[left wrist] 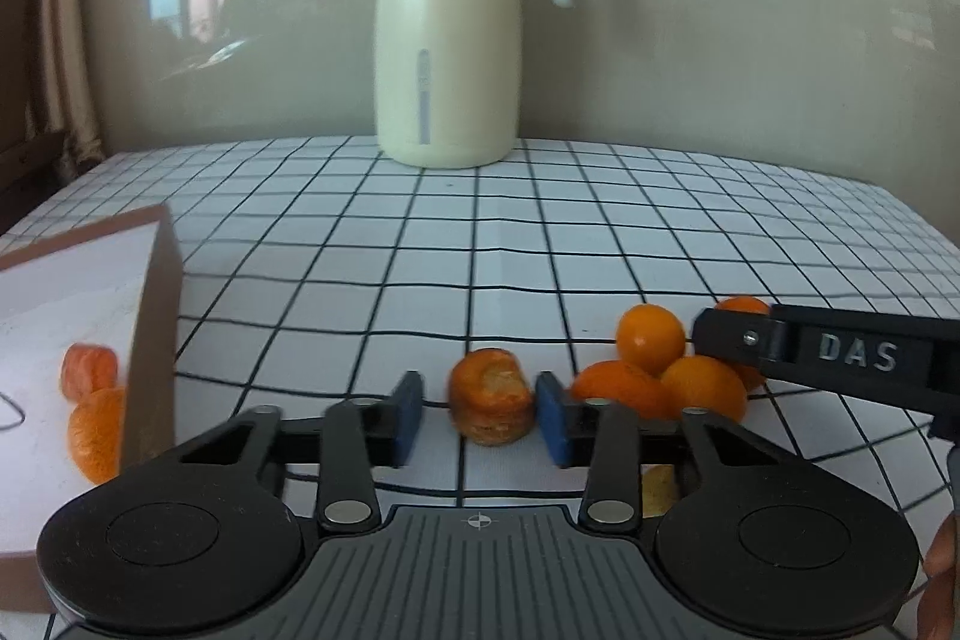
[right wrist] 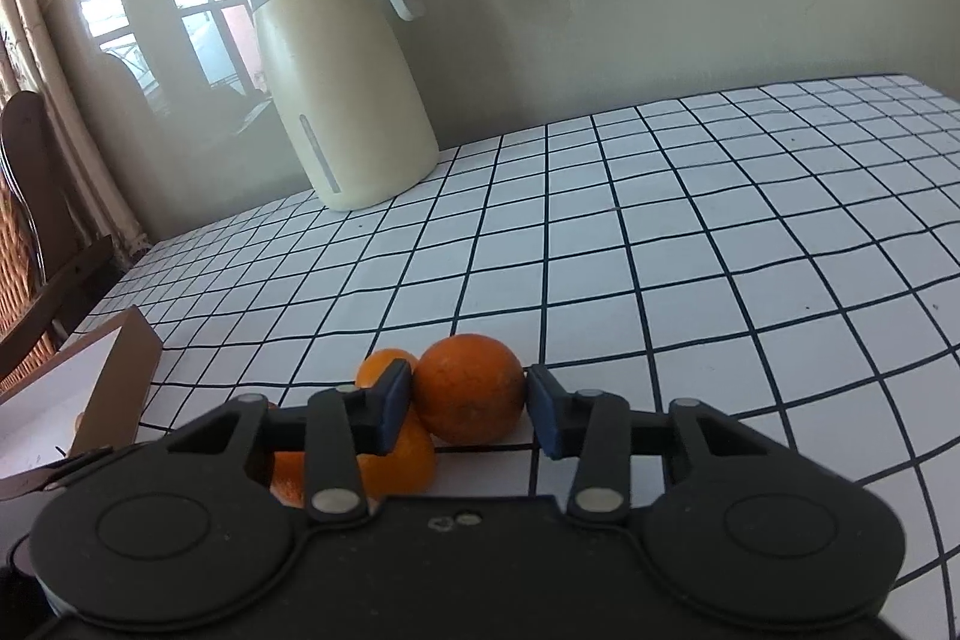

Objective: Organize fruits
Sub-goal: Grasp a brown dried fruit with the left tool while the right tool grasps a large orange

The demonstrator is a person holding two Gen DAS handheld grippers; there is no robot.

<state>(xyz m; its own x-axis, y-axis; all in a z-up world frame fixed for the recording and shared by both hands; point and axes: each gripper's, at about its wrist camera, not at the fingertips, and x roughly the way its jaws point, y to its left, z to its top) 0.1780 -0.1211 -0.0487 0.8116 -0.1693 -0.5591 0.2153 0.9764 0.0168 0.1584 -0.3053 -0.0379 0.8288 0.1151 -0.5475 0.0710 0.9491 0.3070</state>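
The left gripper [left wrist: 478, 415] stands wide open around a blurred, partly peeled orange [left wrist: 493, 396], with a gap at each pad, and the box [left wrist: 157, 316] with two peeled pieces [left wrist: 90, 370] inside lies close on its left. The right gripper [right wrist: 470, 403] brackets a whole orange [right wrist: 469, 388]; its pads sit at the fruit's sides, though I cannot tell if they press, and more oranges [right wrist: 396, 460] crowd its left finger. Beyond lies bare checked cloth [right wrist: 720, 250] up to the jug [right wrist: 342, 70] at the wall.
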